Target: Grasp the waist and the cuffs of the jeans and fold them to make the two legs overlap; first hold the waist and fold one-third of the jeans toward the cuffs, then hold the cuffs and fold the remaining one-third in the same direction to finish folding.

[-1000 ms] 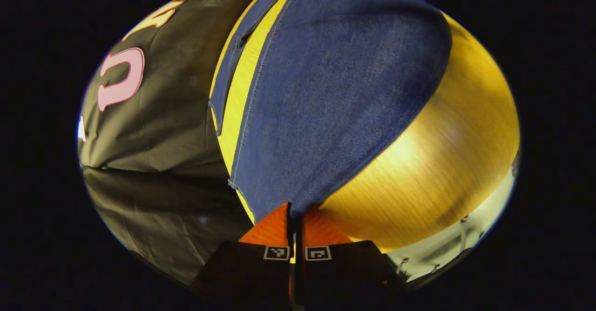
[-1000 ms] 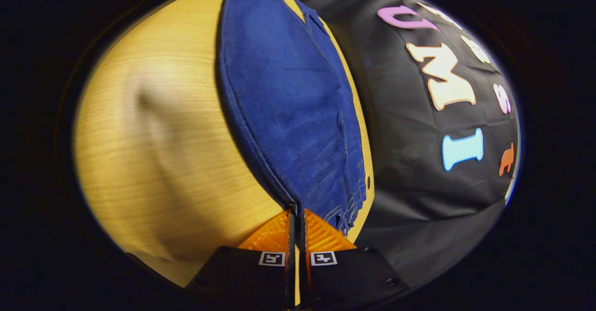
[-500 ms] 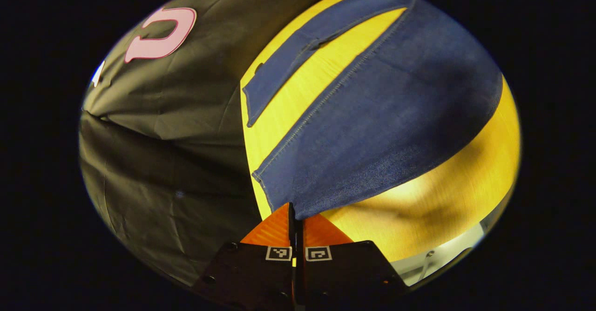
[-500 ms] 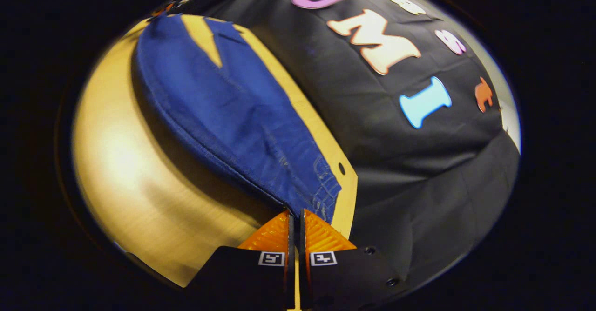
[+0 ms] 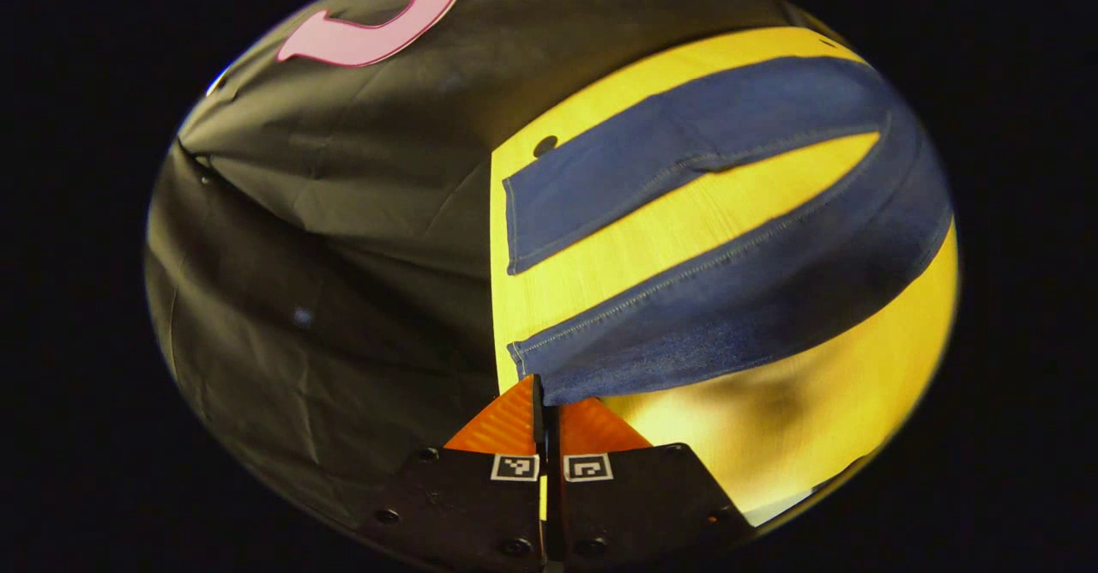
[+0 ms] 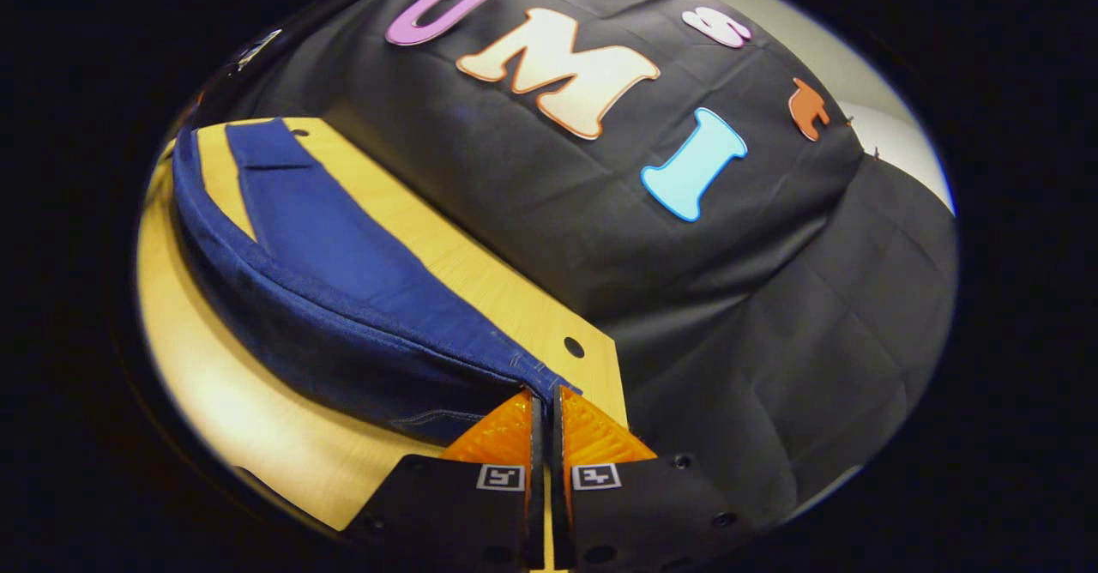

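Left gripper view: the left gripper sits at 6 o'clock, its two fingers drawn together with only a thin slit between them, pinching the hem corner of one leg of the jeans. From the pinch the near leg runs toward 3 o'clock as a broad band of blue denim with a pale stitched seam along its upper edge. The far leg lies flat on the wooden table toward 1 o'clock, its cuff end squared off near the table's edge. A wedge of bare wood separates the two legs, narrowing toward 3 o'clock where they join. A small round hole marks the table corner, just beside the far cuff. The black cloth wall occupies the field from 7 to 12 o'clock.

Right gripper view: the right gripper sits at 6 o'clock, fingers likewise closed to a narrow slit, clamping the waist end of the denim. The fabric sweeps from the pinch toward 10 o'clock in a raised fold; shadow lies on the table beneath its lower edge. The other leg lies flat beyond it, with a sliver of wood between them near 10 o'clock. A round hole in the table corner lies just beside the fingertips, toward 1 o'clock. The cloth wall spans 12 to 5 o'clock.
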